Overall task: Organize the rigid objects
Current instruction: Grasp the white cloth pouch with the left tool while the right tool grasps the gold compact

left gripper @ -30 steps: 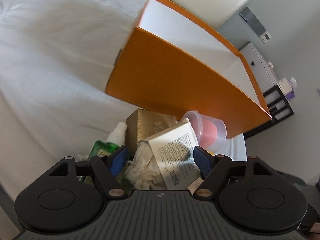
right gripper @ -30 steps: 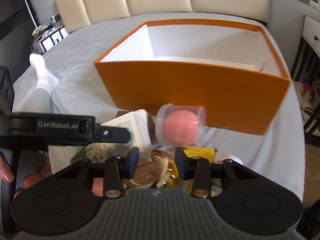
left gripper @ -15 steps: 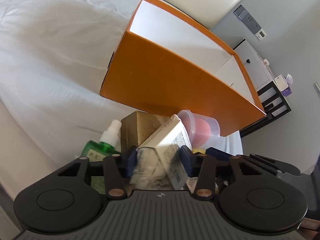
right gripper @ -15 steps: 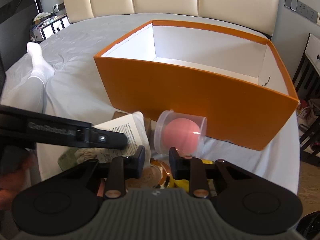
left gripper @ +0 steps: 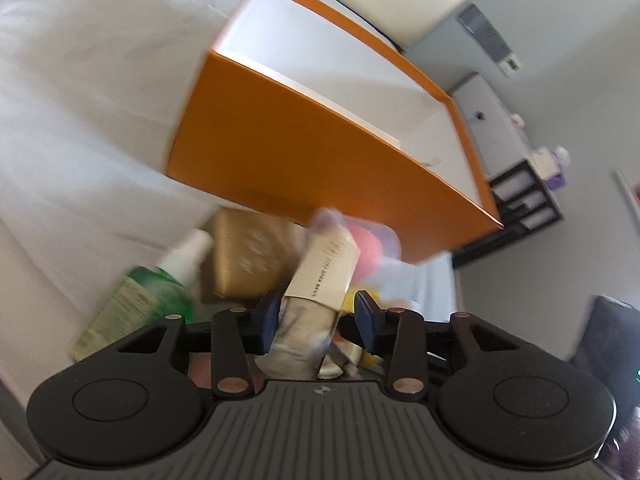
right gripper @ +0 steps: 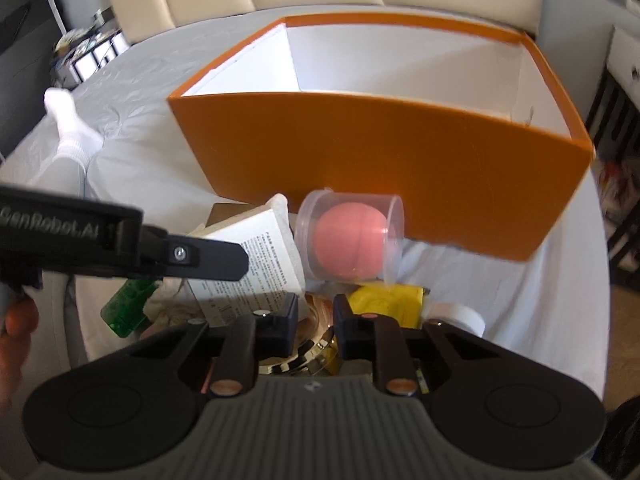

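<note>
So far the orange box [right gripper: 384, 168] beyond my fingers is empty. My left gripper [left gripper: 316, 320] is closing, the white carton [left gripper: 324, 276] between its fingers. My right gripper [right gripper: 316, 326] is shut on a gold round thing [right gripper: 316, 346]. The whole pile waits.

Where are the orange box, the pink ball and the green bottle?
orange box [right gripper: 380, 152]: right wrist view, its front wall.
pink ball [right gripper: 347, 240]: right wrist view, its middle, inside a clear cup.
green bottle [left gripper: 140, 300]: left wrist view, its labelled body.
</note>
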Demonstrator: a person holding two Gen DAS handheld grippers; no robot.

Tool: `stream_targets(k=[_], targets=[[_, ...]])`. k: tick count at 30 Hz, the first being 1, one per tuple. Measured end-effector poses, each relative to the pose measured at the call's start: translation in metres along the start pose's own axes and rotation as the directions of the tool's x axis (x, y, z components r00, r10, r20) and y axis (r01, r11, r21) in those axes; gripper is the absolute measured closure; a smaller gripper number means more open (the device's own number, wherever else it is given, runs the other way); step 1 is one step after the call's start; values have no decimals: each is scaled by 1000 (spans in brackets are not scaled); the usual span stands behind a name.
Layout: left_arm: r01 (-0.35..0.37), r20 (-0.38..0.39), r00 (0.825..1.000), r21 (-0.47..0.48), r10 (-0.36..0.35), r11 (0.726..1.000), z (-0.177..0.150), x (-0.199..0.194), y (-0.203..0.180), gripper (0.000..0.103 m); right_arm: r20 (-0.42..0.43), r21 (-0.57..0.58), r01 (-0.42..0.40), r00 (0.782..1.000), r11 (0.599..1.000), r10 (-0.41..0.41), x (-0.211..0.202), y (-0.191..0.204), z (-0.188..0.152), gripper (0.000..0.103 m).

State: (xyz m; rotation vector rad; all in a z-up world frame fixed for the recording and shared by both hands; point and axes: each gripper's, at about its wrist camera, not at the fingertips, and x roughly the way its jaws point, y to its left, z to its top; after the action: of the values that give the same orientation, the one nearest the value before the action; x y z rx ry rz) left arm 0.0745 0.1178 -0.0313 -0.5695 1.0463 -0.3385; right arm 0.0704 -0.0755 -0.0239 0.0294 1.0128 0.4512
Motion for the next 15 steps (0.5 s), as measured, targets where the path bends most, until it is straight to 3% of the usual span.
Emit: stream_targets(k=[2,6,8,10,12,15], targets=[[22,-17,1000,6,-22,1000,-4,3,-4,58,-13,56,-6,1000,998,6,2,-9,1,84],[-119,7,993,76,119,990,-6,11,-13,70,-41,106,-19,999,994,23,7,-14,-1,82],[-108,13,994,69,107,992,-7,10,-12,71,-38,91,-24,999,996,27,5,-12,-2,81],[-122,25,992,78,120,989,-10,6,-13,72,-41,121,-27,999,992,32,4,-15,-3,70],[-130,43,991,92,127,987,-13,0,-14,73,-61,186,-43,997,982,55,5,-23,-4,66],[-137,87,988,111,128,984,-18,-13,-14,73,-102,343,-95,985,935,137,13,-41,-8,65]])
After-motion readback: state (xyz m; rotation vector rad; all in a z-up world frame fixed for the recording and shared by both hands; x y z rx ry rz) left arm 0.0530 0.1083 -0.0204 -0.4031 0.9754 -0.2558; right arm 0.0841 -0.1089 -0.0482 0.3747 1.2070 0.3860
